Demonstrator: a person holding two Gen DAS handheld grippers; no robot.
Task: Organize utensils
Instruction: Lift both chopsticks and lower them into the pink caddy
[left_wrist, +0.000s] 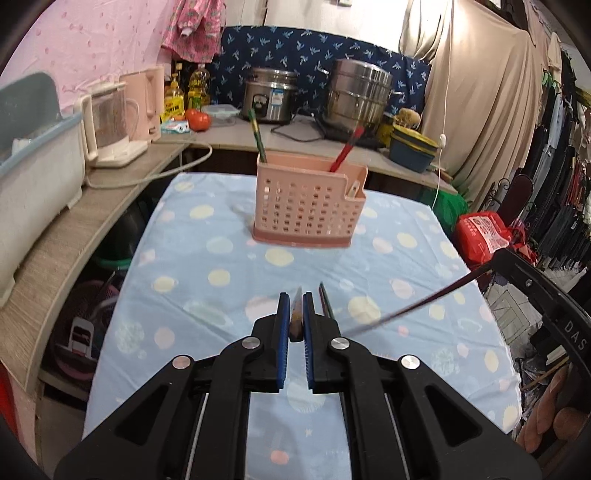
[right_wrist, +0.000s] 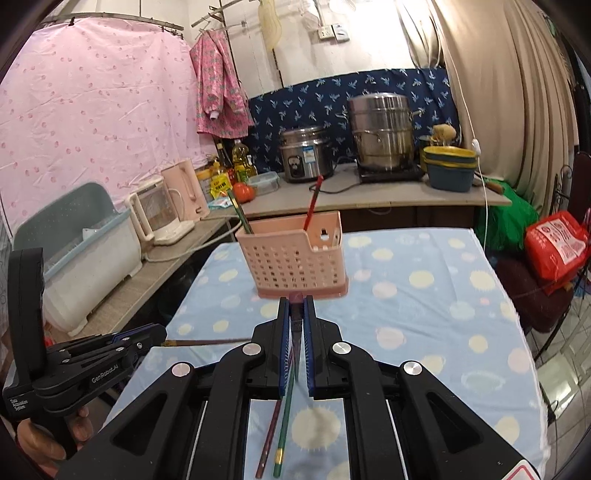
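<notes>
A pink perforated utensil basket (left_wrist: 308, 206) (right_wrist: 295, 264) stands on the blue dotted tablecloth. A green chopstick (left_wrist: 257, 136) (right_wrist: 240, 214) and a red chopstick (left_wrist: 345, 149) (right_wrist: 312, 201) lean in it. My left gripper (left_wrist: 296, 299) (right_wrist: 160, 332) is shut on a brown chopstick (left_wrist: 295, 319) (right_wrist: 207, 342) above the cloth. My right gripper (right_wrist: 296, 302) (left_wrist: 496, 260) is shut on a dark chopstick (right_wrist: 295, 332) (left_wrist: 406, 308). One more red and one more green chopstick (right_wrist: 279, 432) (left_wrist: 325, 301) lie side by side on the cloth below the grippers.
The table (left_wrist: 207, 266) ends at a wooden counter (left_wrist: 55, 236) on the left with a dish rack (left_wrist: 33, 177) and kettles. The back counter carries a rice cooker (right_wrist: 304, 155), a steel steamer pot (right_wrist: 382, 131), stacked bowls (right_wrist: 448, 168) and a tomato (left_wrist: 197, 119). A red bag (right_wrist: 556, 249) sits at right.
</notes>
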